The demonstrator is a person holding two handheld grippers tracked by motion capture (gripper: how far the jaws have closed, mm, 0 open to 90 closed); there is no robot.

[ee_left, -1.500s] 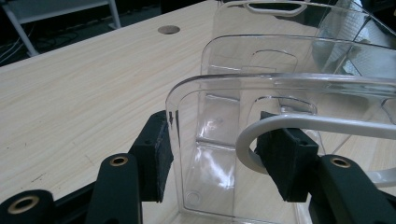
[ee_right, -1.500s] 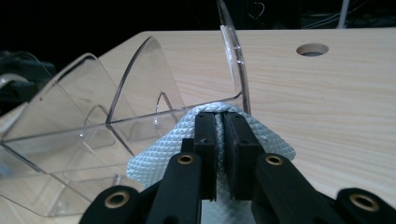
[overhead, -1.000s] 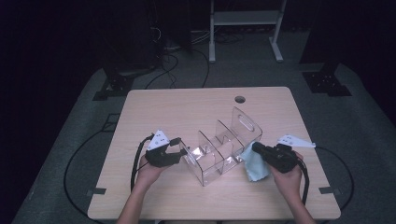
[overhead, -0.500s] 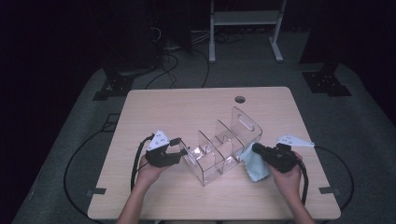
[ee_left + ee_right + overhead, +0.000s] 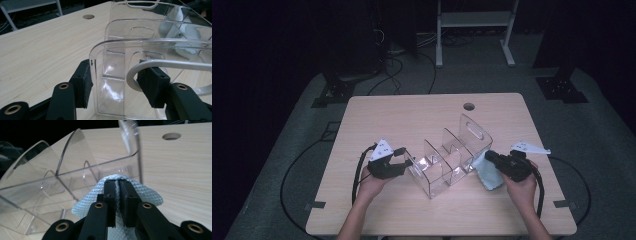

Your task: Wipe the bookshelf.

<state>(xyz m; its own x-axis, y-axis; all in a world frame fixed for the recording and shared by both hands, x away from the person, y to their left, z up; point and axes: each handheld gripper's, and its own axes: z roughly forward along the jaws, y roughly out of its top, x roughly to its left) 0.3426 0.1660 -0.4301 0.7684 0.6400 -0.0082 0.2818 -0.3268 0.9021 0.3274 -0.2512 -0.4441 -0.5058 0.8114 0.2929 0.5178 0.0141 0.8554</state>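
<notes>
A clear plastic organizer (image 5: pixel 452 155) with several compartments stands slantwise on the wooden table (image 5: pixel 412 115). My left gripper (image 5: pixel 408 161) is at its near-left end. In the left gripper view the jaws (image 5: pixel 118 83) are shut on the organizer's end wall (image 5: pixel 140 32), one pad on each side of it. My right gripper (image 5: pixel 488 156) is at the organizer's right side, shut on a pale blue quilted cloth (image 5: pixel 487 175). In the right gripper view the cloth (image 5: pixel 147 195) bulges around the closed jaws (image 5: pixel 118 187), right against the organizer's clear wall (image 5: pixel 50 177).
A round cable hole (image 5: pixel 469 106) sits near the table's far edge. Black cables (image 5: pixel 357 172) trail off both grippers to the floor. A white shelf frame (image 5: pixel 474 30) and dark stands are beyond the table. Bare tabletop lies to the far left and along the front.
</notes>
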